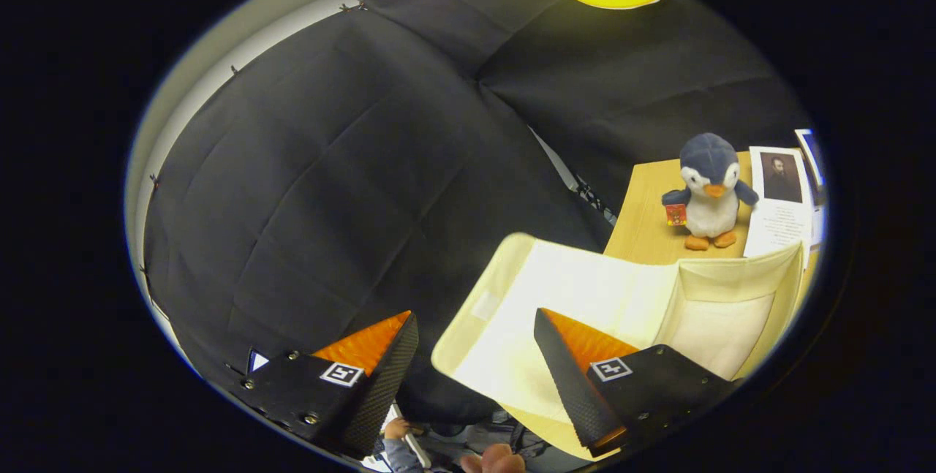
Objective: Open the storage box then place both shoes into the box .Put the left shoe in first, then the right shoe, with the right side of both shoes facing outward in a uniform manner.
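The cream fabric storage box (731, 290) stands on the wooden table with its lid (556, 297) swung up and back, so the pale inside of the lid faces me. My gripper (475, 345) is open, its two fingers wide apart with nothing between them. One finger (578, 378) overlaps the raised lid. The other finger (380, 378) hangs in front of the black cloth wall. The box's white interior (716, 334) is visible beyond the first finger. No shoe is seen inside it from here.
A plush penguin (708, 191) stands on the wooden table (643, 224) behind the box, beside a printed sheet with a portrait (781, 202). Below the fingers a person's hand (497, 458) and a sleeve (398, 451) show.
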